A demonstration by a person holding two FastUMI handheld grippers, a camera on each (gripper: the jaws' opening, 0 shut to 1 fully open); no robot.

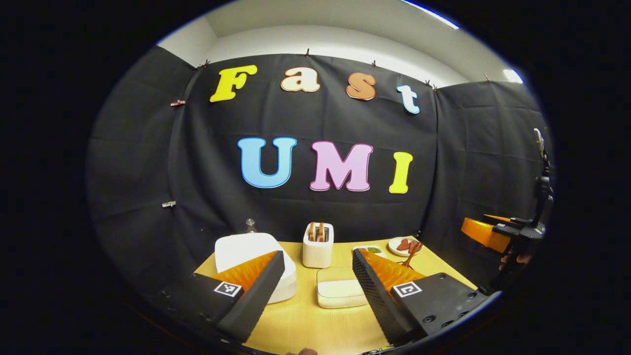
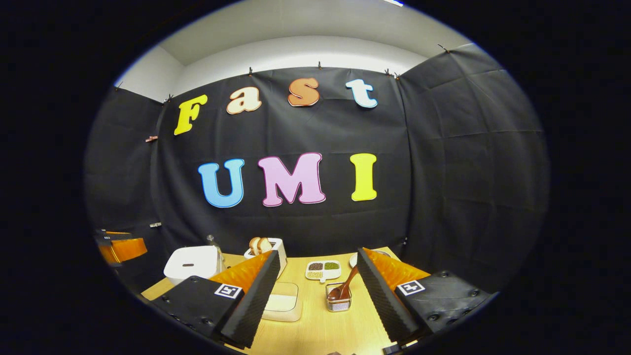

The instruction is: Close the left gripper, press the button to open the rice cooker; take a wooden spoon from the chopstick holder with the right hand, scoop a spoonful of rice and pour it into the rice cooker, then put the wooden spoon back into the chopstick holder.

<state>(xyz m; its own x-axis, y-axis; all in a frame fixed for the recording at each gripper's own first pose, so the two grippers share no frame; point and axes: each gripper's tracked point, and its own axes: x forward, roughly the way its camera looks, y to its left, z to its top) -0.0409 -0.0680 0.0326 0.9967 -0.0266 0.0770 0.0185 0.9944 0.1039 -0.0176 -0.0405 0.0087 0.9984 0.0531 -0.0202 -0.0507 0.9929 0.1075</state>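
In the left gripper view, the left hand-held gripper [image 1: 318, 268] gapes open, the white square rice cooker [image 1: 246, 249] behind its left finger. In the right gripper view, the right hand-held gripper [image 2: 315, 271] is open too; the brown wooden spoon [image 2: 344, 287] stands tilted in the wire chopstick holder [image 2: 338, 301] between its fingers, on the yellow wooden counter [image 2: 315, 325].

Smooth light wood table [image 2: 315, 320], shiny white plastic rice cooker [image 2: 193, 262], brown wooden spoon [image 2: 345, 286] in a shiny wire metal chopstick holder [image 2: 338, 301], smooth white toaster [image 1: 318, 249], matt black cloth wall [image 2: 443, 172] with soft creases, ribbed fingers [image 1: 256, 291] on the gripper
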